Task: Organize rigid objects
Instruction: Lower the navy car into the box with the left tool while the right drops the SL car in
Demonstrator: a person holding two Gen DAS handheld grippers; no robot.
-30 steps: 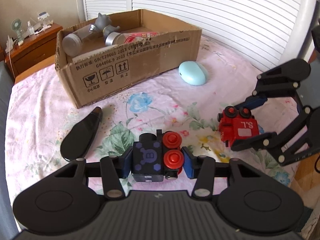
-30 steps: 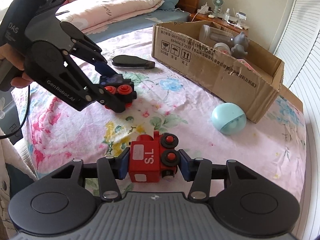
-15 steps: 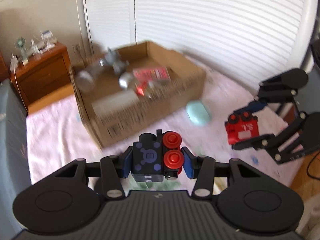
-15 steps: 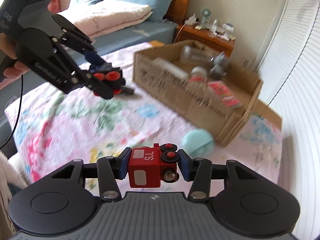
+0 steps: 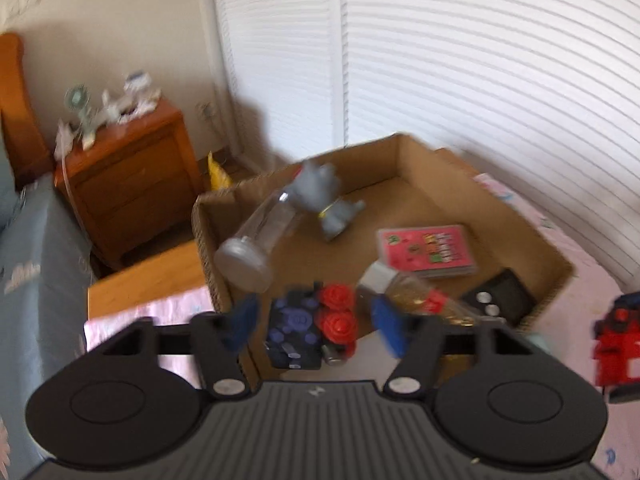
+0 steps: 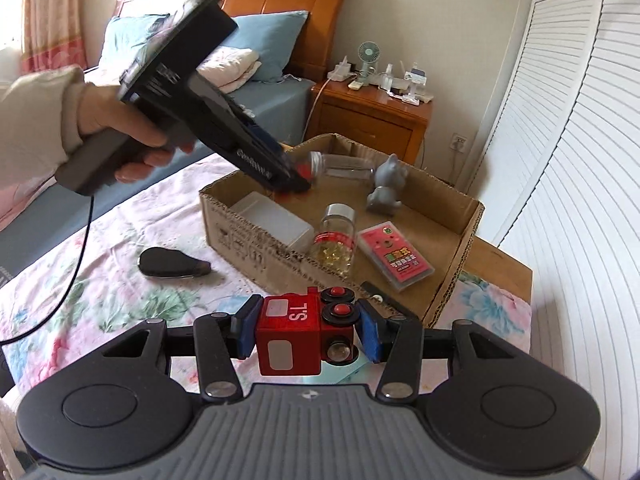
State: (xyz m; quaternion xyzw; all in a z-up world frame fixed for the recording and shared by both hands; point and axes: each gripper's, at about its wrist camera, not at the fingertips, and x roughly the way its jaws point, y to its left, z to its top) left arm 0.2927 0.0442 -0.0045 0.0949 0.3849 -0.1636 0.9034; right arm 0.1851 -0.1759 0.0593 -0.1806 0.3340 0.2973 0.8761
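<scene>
Pads of left gripper (image 5: 314,324) spread, blocky dark train (image 5: 296,334) loose above corrugated box (image 5: 404,200); right gripper (image 6: 306,334) clamps glossy red train (image 6: 292,340).

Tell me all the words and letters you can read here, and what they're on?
"S.L", seen upside down: red toy train in the right gripper.
"B": dark blue toy train between the left gripper fingers.
Cardboard box print, pink card pack and left gripper body lettering: too blurred to read.
</scene>
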